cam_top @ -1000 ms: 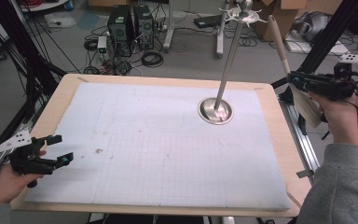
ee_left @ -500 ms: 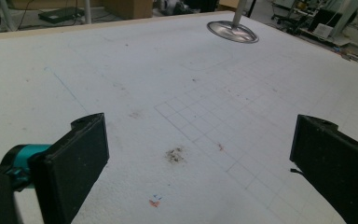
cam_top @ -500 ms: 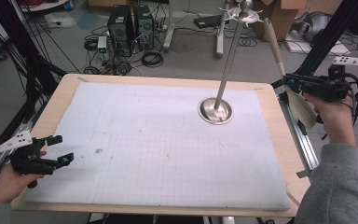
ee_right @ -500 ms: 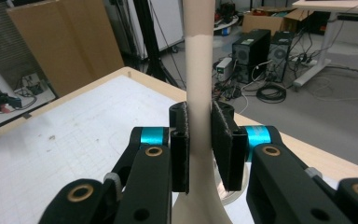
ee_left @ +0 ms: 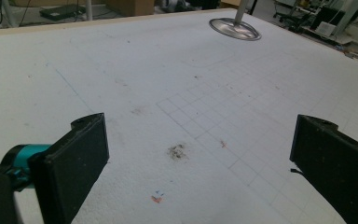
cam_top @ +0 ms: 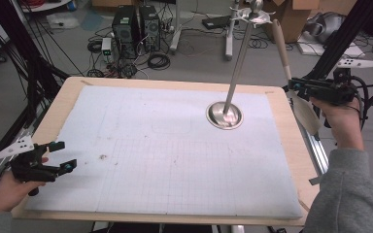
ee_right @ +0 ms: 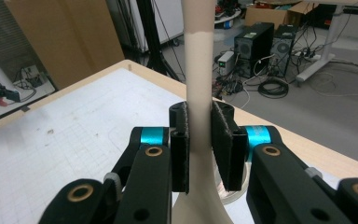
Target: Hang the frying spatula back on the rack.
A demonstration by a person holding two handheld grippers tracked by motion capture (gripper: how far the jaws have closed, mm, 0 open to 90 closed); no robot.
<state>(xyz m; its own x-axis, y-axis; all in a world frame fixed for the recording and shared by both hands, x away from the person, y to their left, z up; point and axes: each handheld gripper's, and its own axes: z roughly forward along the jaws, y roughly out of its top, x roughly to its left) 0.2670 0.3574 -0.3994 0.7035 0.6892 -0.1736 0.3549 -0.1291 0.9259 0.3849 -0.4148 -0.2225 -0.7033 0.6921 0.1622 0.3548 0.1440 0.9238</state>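
Right gripper [cam_top: 296,88] clamps beige spatula [cam_top: 285,60] at neck, beyond stand [cam_top: 225,114], off table edge. Left gripper [cam_top: 63,156] spread wide, empty, well apart from stand. Likely step: carry toward stand; next, hang or place on it.

- The left gripper [cam_top: 53,158] has a black body with 2 flat, blocky black jaws, each with a small teal piece near the tip.
- A grey three-cornered plate [cam_top: 13,147] dotted with small holes sits on top of it.
- In the left gripper view, a teal cylinder [ee_left: 27,154] joins the nearer jaw to a black link with a brass-coloured ring.
- The right gripper [ee_right: 199,140] has 2 ribbed black pads, 2 teal cylinders and black links with brass-ringed pivots.
- A black cable [cam_top: 364,94] loops from its rear.
- The person's right arm wears a grey sweatshirt sleeve [cam_top: 352,194] with a ribbed cuff.
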